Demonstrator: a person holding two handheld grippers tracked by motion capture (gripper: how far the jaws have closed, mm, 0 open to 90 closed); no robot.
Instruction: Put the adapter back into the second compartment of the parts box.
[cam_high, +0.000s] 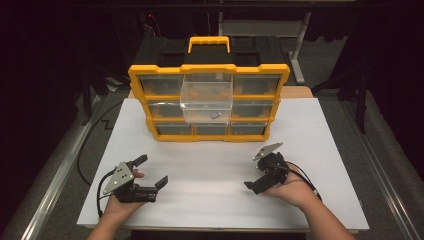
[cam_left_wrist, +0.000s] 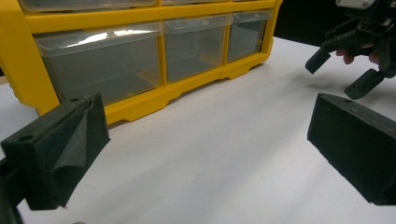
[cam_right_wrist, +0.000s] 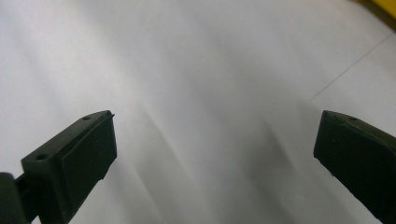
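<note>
Both the left gripper (cam_high: 151, 172) and right gripper (cam_high: 257, 170) rest open-fingered on the white table (cam_high: 210, 165), near the yellow organizer (cam_high: 210, 70)

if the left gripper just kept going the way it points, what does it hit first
Probably the yellow organizer, at its bottom row of clear drawers. The left gripper has just bare white table before it; depth is uncertain.

Each black hand-held gripper (cam_high: 154, 171) (cam_high: 256, 172) carries a grey three-cornered plate, foam-padded jaws and a trailing black cable.
</note>
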